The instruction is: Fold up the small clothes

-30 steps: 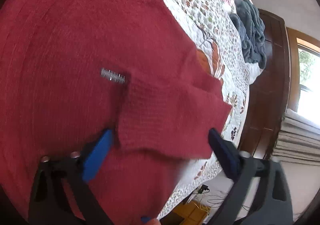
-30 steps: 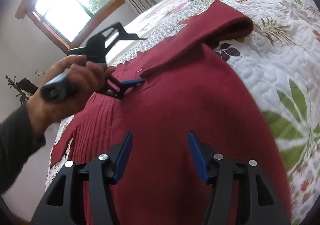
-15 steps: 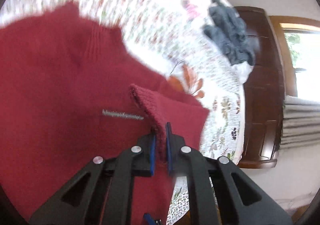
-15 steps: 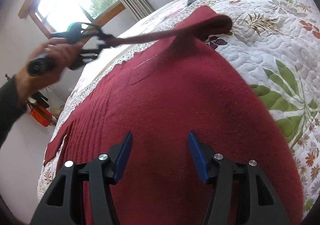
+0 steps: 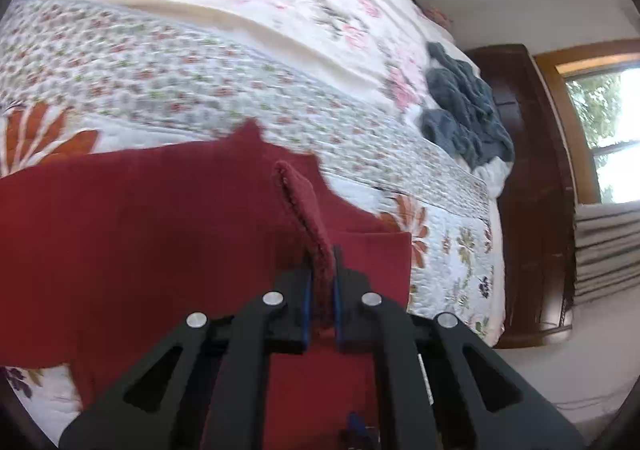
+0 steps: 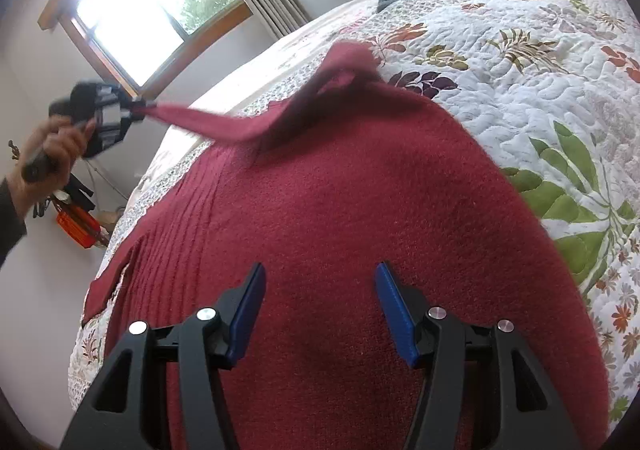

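A dark red knit sweater point(image 6: 340, 218) lies spread on a floral quilt point(image 6: 540, 62). My left gripper point(image 5: 321, 274) is shut on the cuff of one sleeve point(image 5: 308, 210), which stands up from between the blue pads. In the right wrist view that same left gripper point(image 6: 140, 106) holds the sleeve point(image 6: 224, 122) stretched out in the air, up and to the left of the sweater body. My right gripper point(image 6: 320, 290) is open, low over the sweater's body, with only fabric below its fingers.
A crumpled grey-blue blanket point(image 5: 464, 110) lies near the dark wooden headboard point(image 5: 532, 186). A window point(image 6: 152, 6) with grey curtains is beyond the bed. A hand point(image 6: 44, 154) grips the left gripper's handle. An orange object point(image 6: 76, 224) sits by the wall.
The left gripper shut on the sleeve cuff and lifted it off the sweater body, pulling the sleeve out sideways and upward. The right gripper stayed open over the sweater.
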`<state>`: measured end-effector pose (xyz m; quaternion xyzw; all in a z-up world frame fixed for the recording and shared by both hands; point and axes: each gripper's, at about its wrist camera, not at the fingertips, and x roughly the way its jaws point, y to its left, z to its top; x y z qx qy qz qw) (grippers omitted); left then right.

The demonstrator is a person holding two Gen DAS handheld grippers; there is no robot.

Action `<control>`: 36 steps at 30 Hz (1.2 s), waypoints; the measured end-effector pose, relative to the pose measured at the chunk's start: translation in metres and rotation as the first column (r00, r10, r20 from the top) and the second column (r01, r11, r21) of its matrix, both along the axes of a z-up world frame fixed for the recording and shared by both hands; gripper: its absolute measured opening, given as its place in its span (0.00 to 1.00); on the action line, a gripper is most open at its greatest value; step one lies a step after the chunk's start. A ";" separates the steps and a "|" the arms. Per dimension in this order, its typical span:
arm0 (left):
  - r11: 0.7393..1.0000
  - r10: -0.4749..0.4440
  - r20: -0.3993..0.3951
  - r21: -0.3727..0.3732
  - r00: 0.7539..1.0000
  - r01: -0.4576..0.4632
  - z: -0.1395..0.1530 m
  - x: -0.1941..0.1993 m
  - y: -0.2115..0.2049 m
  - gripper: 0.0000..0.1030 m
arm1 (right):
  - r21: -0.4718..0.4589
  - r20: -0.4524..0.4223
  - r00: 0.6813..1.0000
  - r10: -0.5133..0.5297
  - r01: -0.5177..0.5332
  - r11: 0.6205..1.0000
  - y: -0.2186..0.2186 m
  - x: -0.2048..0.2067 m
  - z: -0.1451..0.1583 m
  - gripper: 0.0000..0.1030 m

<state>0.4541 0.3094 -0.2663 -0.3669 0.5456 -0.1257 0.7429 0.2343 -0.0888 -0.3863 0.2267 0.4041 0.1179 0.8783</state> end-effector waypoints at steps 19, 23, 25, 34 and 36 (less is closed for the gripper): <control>0.956 0.100 -0.158 0.290 0.982 -0.050 -0.097 -0.036 0.059 0.15 | -0.001 -0.008 1.000 0.003 -0.003 1.000 -0.001 0.002 -0.004 0.57; 0.950 0.150 0.026 0.271 0.988 -0.151 -0.044 -0.049 0.051 0.53 | 0.000 -0.007 1.000 0.002 -0.002 1.000 -0.001 0.002 -0.003 0.57; 0.970 0.116 0.054 0.209 0.992 -0.125 -0.040 -0.044 0.038 0.57 | -0.004 -0.005 1.000 0.005 -0.005 1.000 0.000 0.002 -0.003 0.59; 0.979 0.123 -0.118 0.179 0.985 -0.101 -0.115 -0.026 0.034 0.31 | -0.011 -0.011 1.000 0.010 -0.010 1.000 0.000 0.004 -0.005 0.59; 0.980 0.145 -0.124 0.157 0.982 -0.124 -0.116 -0.033 0.047 0.27 | -0.011 -0.014 1.000 0.012 -0.012 1.000 0.000 0.005 -0.005 0.59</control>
